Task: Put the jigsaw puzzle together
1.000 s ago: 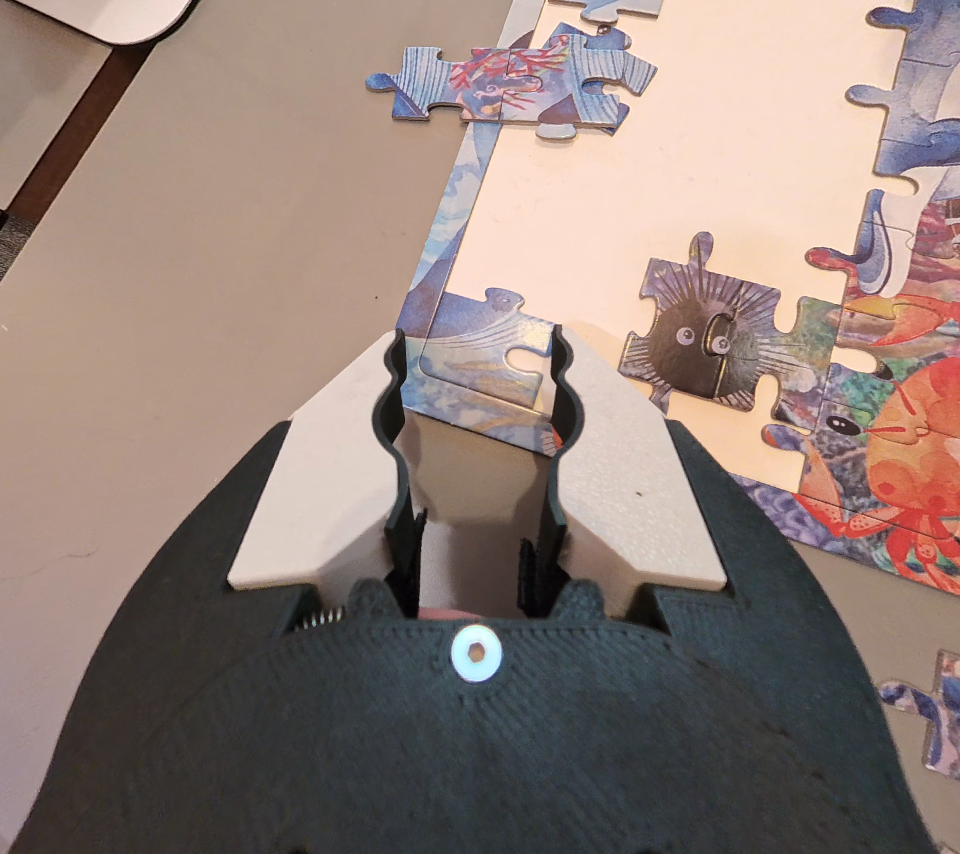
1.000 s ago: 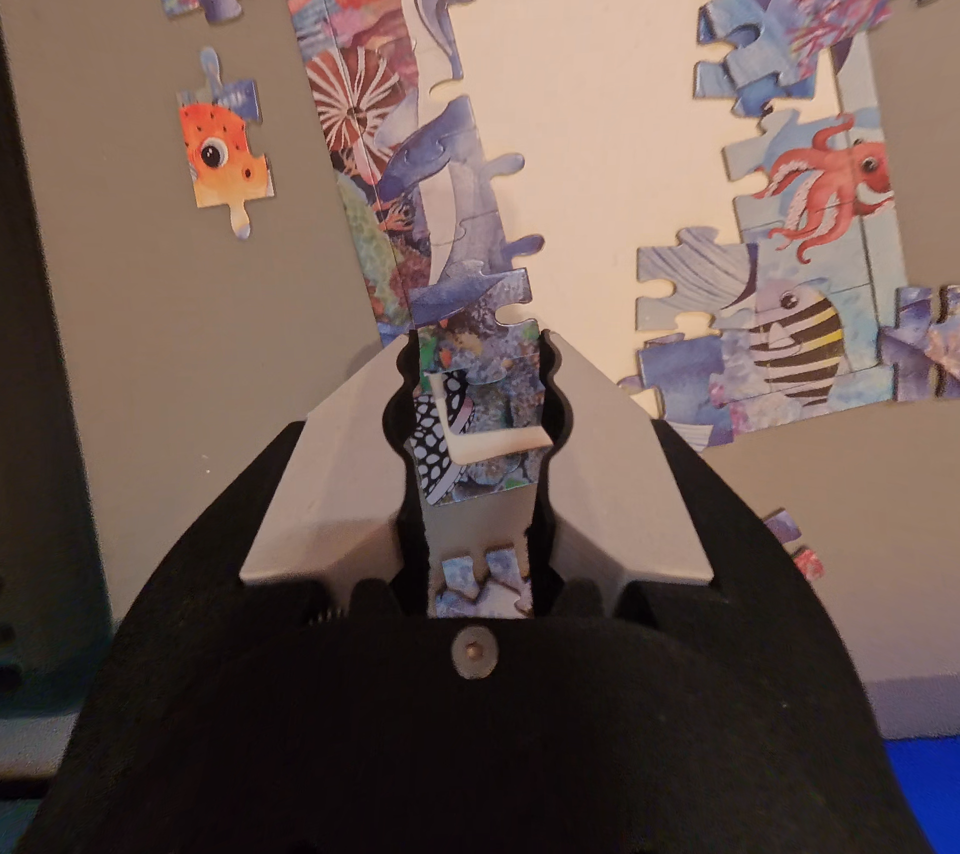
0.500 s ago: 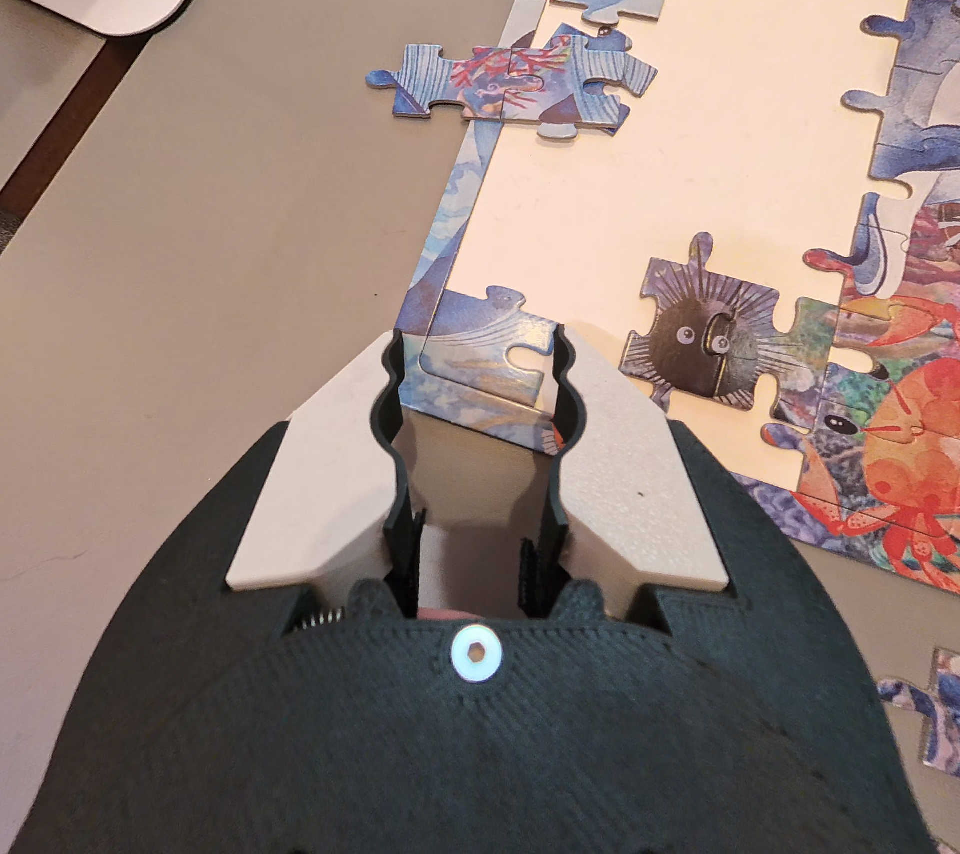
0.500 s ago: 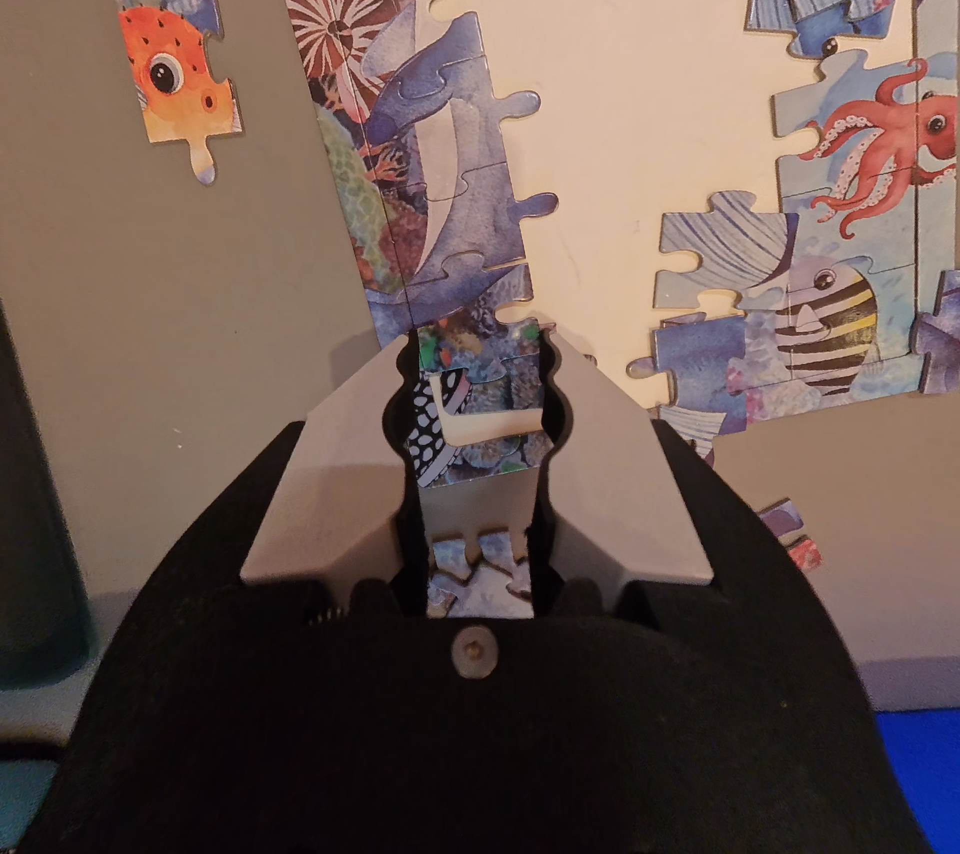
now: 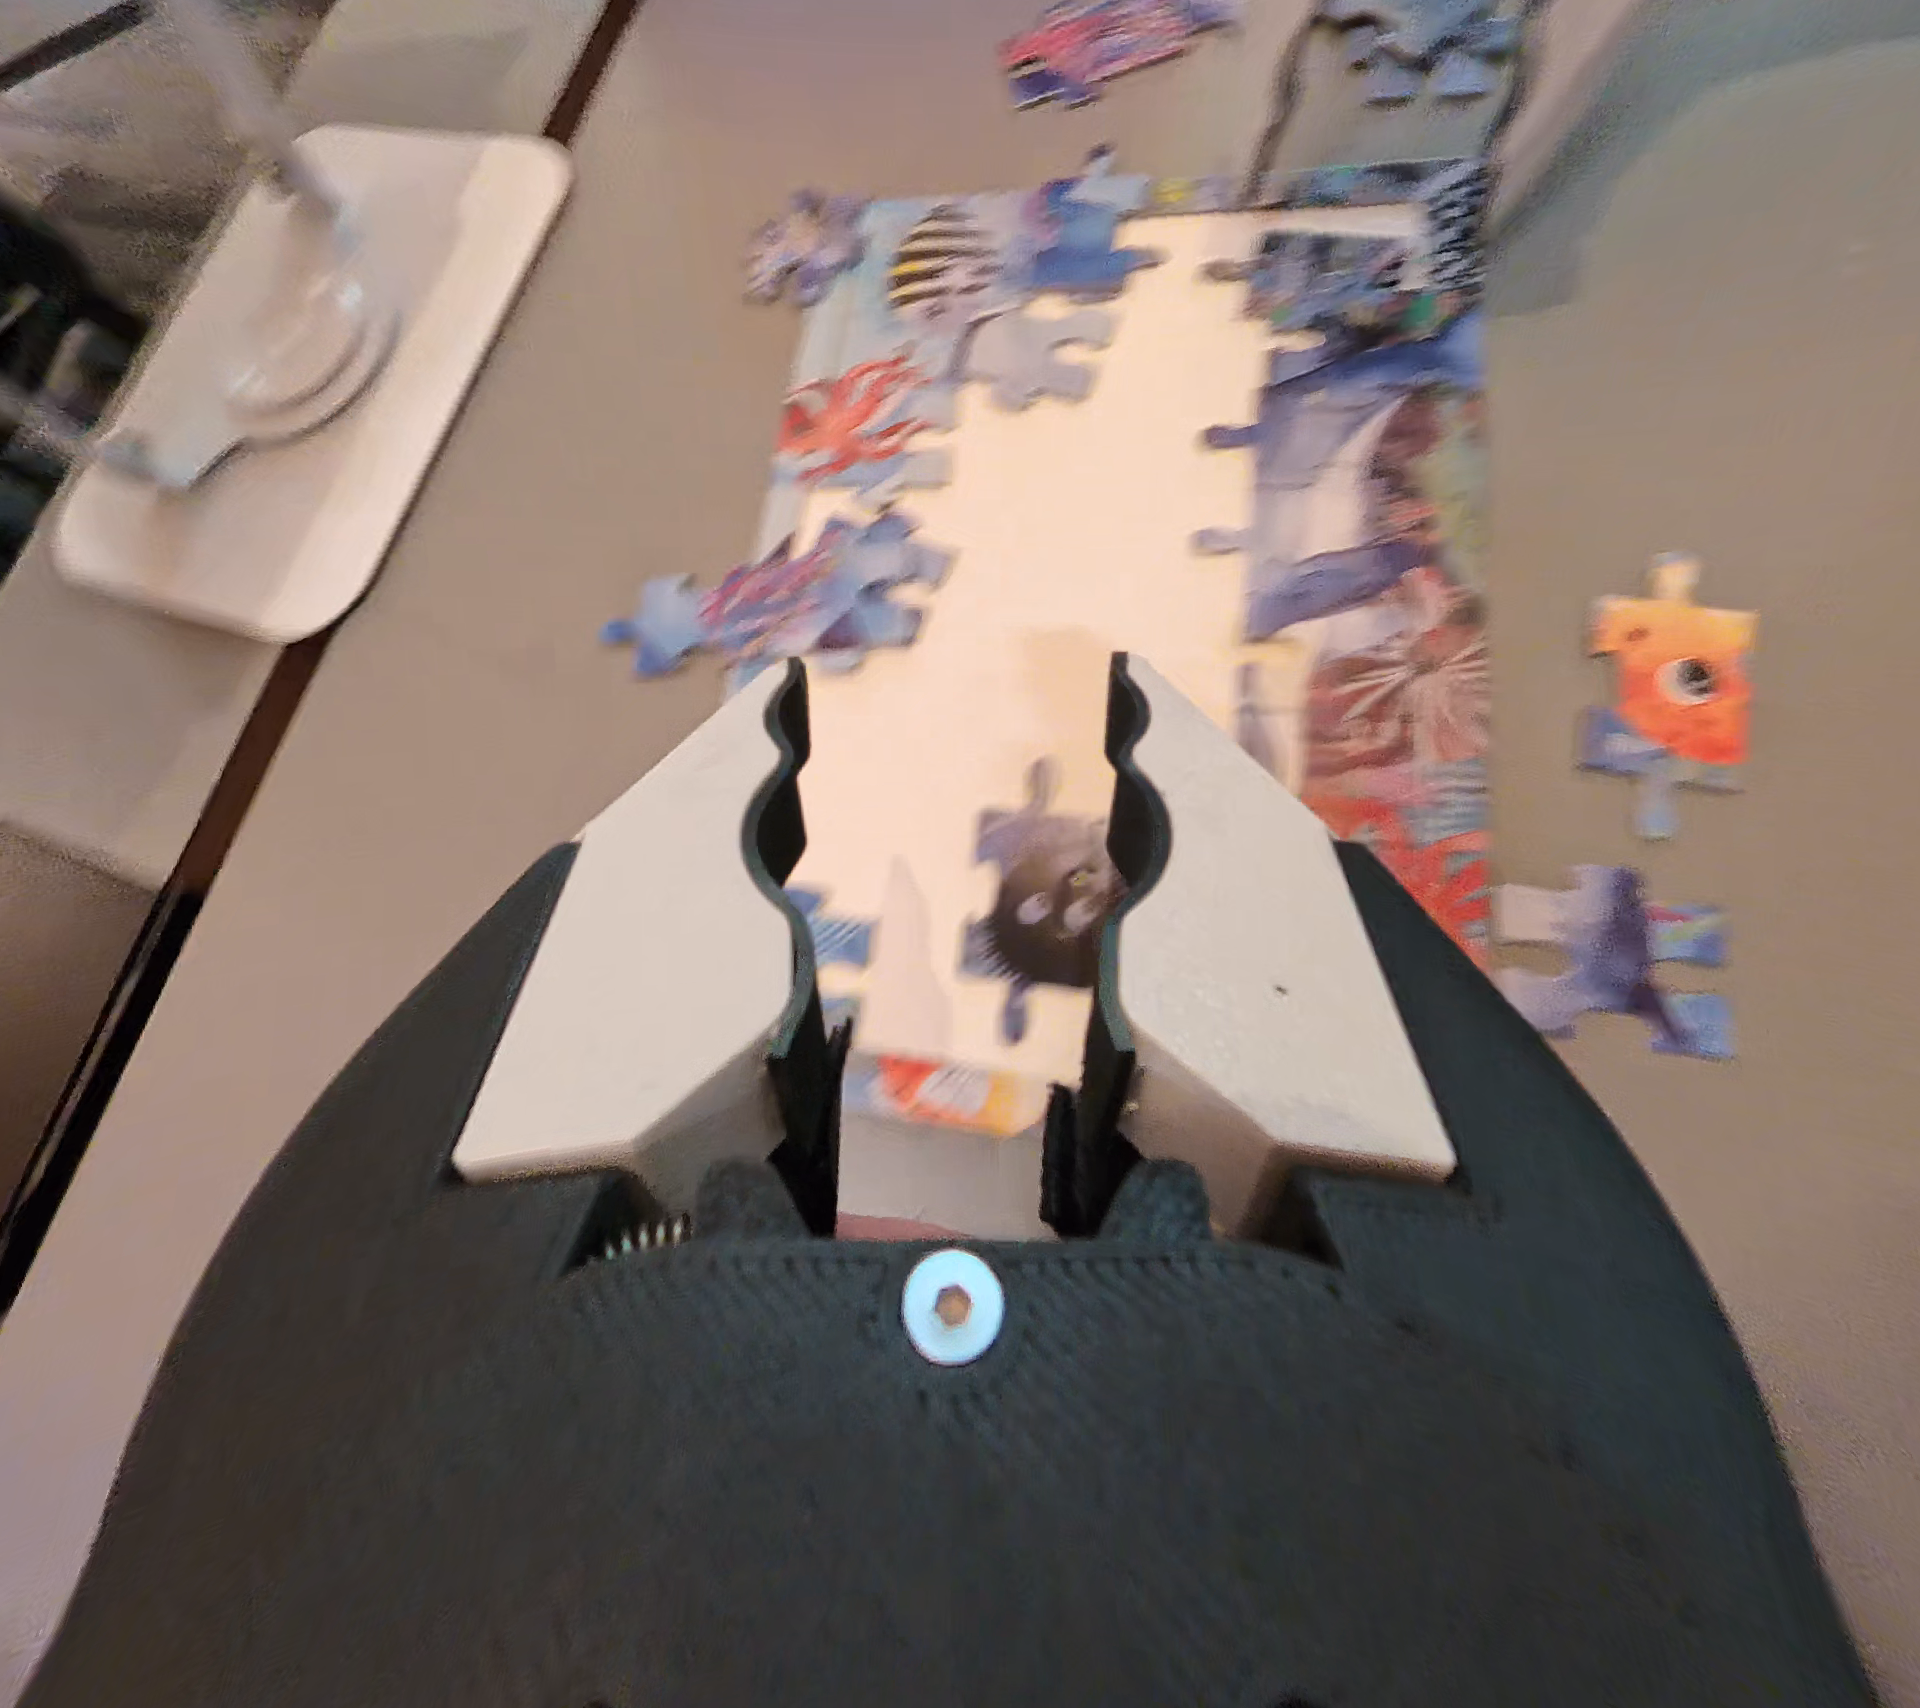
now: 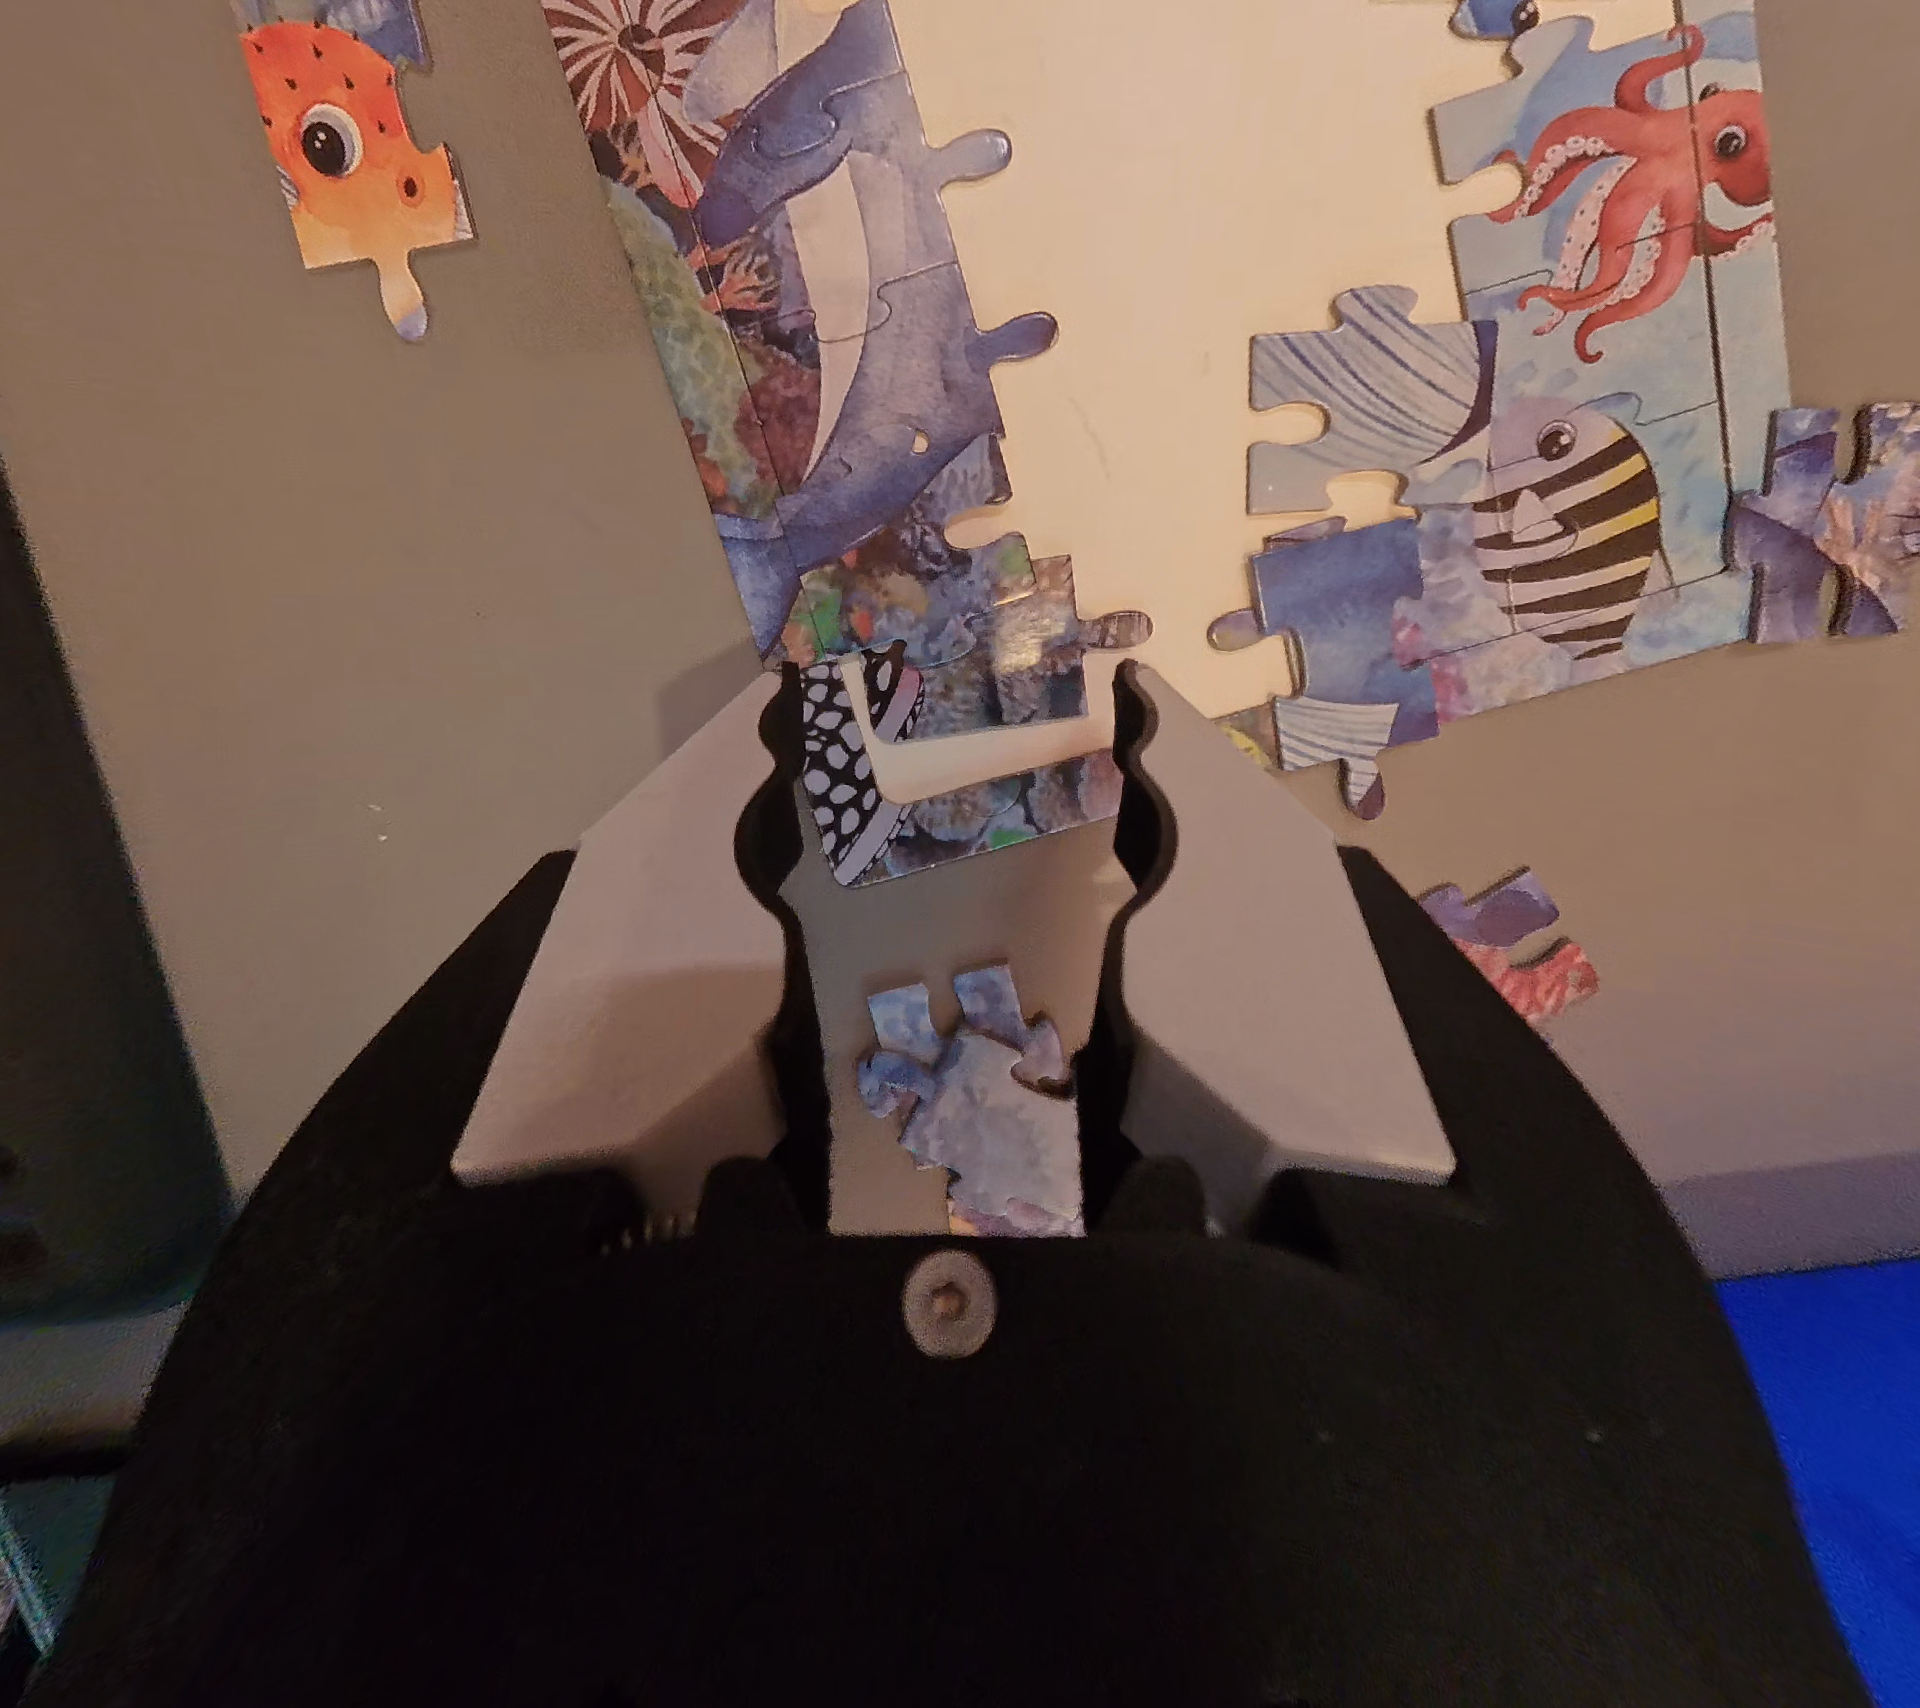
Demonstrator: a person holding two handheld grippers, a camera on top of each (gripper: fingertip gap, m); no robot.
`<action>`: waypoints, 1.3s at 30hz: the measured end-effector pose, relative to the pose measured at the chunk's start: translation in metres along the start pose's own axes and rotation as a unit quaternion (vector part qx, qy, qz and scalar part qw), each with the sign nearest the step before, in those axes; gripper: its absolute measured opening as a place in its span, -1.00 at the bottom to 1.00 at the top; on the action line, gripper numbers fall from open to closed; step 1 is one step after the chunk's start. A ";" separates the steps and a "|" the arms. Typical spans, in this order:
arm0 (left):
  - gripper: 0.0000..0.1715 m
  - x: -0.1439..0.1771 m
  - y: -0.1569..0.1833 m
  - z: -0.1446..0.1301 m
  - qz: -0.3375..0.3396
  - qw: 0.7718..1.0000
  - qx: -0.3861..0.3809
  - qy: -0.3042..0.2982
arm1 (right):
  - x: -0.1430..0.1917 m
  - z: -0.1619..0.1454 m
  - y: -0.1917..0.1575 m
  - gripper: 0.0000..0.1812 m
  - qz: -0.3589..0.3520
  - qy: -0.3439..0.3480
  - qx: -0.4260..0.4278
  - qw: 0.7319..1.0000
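Observation:
The jigsaw tray [image 6: 1143, 204] has a cream bare middle and joined pieces along both long sides. In the right wrist view my right gripper [image 6: 958, 673] is open above the tray's near corner. A coral-patterned piece [image 6: 997, 650] lies there between the fingertips, slightly askew, with gaps to both pads. A pale blue loose piece [image 6: 977, 1108] lies on the table under the finger bases. In the blurred left wrist view my left gripper [image 5: 951, 671] is open and empty above the opposite end of the tray [image 5: 1081, 463]. A black spiky-fish piece [image 5: 1039, 910] lies below it.
An orange fish piece [image 6: 343, 131] lies loose on the grey table beside the tray, also in the left wrist view [image 5: 1673, 692]. More loose pieces [image 6: 1507, 941] [image 5: 1621, 962] [image 5: 1122, 37] lie around. A white tray with a glass [image 5: 312, 370] stands at left. There is about 20 cm between the tips of the two grippers.
My right jaws have opened and let go of the coral piece at the tray corner. My left gripper has lifted and pulled back from the tray's near corner, still open.

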State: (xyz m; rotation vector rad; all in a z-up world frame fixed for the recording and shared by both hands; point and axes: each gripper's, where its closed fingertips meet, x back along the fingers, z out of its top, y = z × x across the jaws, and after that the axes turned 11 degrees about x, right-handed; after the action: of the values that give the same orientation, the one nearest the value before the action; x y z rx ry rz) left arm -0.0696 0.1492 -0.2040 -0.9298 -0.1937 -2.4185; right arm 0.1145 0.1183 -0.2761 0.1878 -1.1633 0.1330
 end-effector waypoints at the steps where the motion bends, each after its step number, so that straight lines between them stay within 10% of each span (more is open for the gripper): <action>1: -0.34 -0.008 0.019 0.005 -0.017 1.000 -0.016 -0.007 | -0.003 -0.001 -0.001 -0.35 0.004 0.002 0.001 1.000; 10: -0.34 -0.073 0.111 -0.007 -0.099 0.990 -0.063 -0.077 | -0.015 -0.011 0.006 -0.44 0.023 0.018 0.001 1.000; 39: -0.42 -0.088 0.122 -0.026 -0.123 0.986 -0.046 -0.099 | -0.007 -0.019 0.013 -0.52 0.036 -0.087 0.093 0.991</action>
State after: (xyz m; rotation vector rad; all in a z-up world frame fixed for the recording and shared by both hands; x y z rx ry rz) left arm 0.0343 0.0760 -0.2886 -1.2561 -0.2867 -2.5733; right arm 0.1260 0.1351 -0.2887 0.3267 -1.3328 0.2935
